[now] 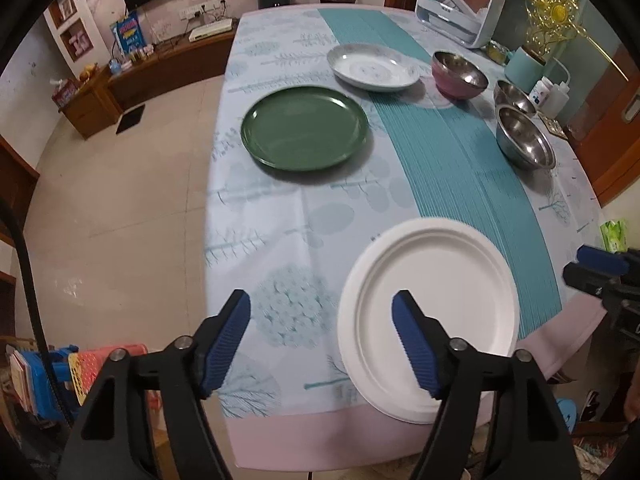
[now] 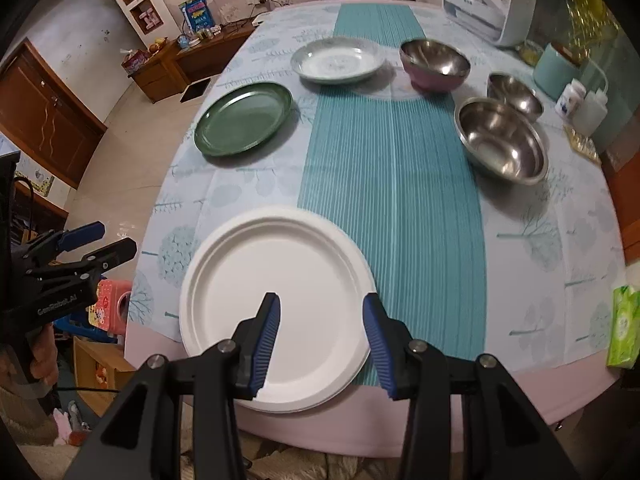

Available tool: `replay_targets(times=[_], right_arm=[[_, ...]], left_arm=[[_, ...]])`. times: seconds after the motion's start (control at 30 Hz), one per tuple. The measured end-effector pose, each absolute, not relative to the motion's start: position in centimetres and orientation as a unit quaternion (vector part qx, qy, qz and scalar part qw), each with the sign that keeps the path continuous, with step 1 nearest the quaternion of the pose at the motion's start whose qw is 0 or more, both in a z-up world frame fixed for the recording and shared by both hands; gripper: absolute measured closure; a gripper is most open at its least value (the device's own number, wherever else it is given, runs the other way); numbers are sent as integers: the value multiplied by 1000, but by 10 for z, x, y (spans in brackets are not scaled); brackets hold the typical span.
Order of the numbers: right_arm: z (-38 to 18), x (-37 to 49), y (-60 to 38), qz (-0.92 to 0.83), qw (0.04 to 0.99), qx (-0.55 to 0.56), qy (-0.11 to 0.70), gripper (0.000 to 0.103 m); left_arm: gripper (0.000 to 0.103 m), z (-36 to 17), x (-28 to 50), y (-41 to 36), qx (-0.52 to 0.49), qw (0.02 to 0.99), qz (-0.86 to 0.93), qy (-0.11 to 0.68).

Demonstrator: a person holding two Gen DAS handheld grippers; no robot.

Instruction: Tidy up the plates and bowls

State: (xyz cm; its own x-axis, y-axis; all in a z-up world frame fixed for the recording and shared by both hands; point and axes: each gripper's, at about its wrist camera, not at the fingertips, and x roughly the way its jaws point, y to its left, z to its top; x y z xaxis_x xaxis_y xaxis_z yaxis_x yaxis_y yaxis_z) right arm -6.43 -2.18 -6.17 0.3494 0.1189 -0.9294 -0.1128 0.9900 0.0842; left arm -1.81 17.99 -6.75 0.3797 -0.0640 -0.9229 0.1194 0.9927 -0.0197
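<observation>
Both grippers hang empty above the table's near edge: the left gripper [image 1: 322, 344] spread wide, the right gripper [image 2: 322, 344] part open over the white paper plate [image 2: 276, 308]. Better to pinch its near rim squarely, then carry it toward the green plate [image 2: 244, 124] and patterned plate [image 2: 338, 60]; the steel bowls [image 2: 502, 140] sit far right.

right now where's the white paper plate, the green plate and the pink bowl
white paper plate [image 2: 280, 300]: right wrist view, flat centre
green plate [image 1: 304, 128]: left wrist view, flat centre
pink bowl [image 2: 434, 76]: right wrist view, pink outer wall
</observation>
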Motion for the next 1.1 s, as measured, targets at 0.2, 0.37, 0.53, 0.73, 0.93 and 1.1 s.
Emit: replay_targets(times=[0.2,0.37,0.53,0.73,0.93,1.1], right_arm=[[-30,-42,-20,71,833,-32,548,60],[-23,-3,-20,75,834,-50,544,60],[-33,38,-18,85,827,-41,554,60],[-45,83,-17,92,814,-36,573,60],[-56,124,-18,98,800,-33,591,60],[-68,159,-18,104,790,-19,604,60]], left_arm=[[25,-60,4,192,16,833,-44,552],[25,-61,33,207,-1,827,-30,562],[25,-69,62,218,-3,818,-10,575],[25,-82,98,223,-11,807,3,591],[25,-101,138,226,-17,796,15,605],[25,-119,172,232,-11,789,35,613]])
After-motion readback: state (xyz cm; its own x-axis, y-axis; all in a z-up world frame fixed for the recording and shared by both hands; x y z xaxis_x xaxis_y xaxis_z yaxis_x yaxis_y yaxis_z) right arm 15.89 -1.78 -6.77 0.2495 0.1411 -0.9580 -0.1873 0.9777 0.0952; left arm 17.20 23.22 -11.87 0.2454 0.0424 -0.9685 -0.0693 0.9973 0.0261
